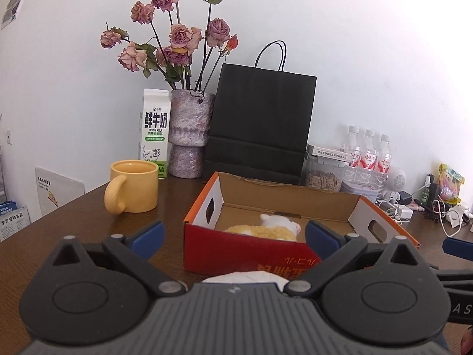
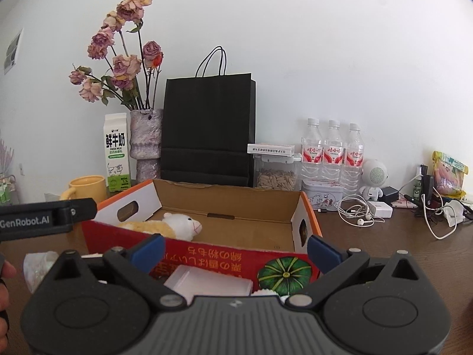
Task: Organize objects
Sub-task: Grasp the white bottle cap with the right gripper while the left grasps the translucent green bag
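Both tongs released, poised at the box front.

A white container (image 2: 207,281) lies nearest, between the right gripper (image 2: 235,253) fingers; left gripper (image 1: 235,238) likewise spread, empty. Ahead, the plush sheep (image 2: 165,226) lies inside the cardboard box (image 2: 224,198), apparently the collection point.

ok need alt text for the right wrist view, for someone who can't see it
An open right gripper faces a red cardboard box holding a plush lamb on a brown table. Behind stand a black paper bag, dried roses in a vase, a milk carton and three water bottles.
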Motion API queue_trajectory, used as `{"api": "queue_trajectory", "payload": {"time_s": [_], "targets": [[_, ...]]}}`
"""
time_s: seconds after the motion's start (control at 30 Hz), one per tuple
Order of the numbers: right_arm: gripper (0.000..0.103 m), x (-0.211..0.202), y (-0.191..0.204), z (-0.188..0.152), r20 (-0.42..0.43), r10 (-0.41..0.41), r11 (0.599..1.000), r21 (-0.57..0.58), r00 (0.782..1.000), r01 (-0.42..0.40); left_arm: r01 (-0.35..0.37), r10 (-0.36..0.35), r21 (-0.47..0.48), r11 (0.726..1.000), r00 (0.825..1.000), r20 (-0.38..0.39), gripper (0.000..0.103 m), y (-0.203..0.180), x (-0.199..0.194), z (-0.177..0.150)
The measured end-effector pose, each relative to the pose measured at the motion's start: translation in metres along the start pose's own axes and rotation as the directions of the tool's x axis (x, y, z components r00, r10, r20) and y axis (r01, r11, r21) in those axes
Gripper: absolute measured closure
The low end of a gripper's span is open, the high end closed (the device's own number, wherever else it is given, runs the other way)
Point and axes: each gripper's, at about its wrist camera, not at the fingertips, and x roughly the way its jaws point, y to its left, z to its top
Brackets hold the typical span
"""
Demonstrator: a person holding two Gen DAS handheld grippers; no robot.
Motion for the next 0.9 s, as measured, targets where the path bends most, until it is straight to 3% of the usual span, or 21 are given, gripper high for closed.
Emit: {"api": "queue_trajectory", "payload": {"time_s": [0.17,0.6,0.9], "targets": [[0.0,-0.029,0.002,-0.019,-0.007,-0.002,1.0,-0.008,1.0,0.002,-0.013,0.013,-0.006,1.0,1.0,-0.008,0.0,0.009,-0.024,-0.009],[0.0,-0.104,0.017,-0.048,-0.066,0.097,0.995,-0.004,0.993,-0.098,0.045,-0.042,0.025,0.999,0.993,-0.113,0.0,0.04,-0.093,-0.026],[0.001,-0.126,0.041,-0.071,-0.171,0.213,0.975,-0.022,0.962,-0.22,0.03,-0.02,0.055,0.998,0.984,-0.179,0.0,0.061,-0.116,-0.042]]}}
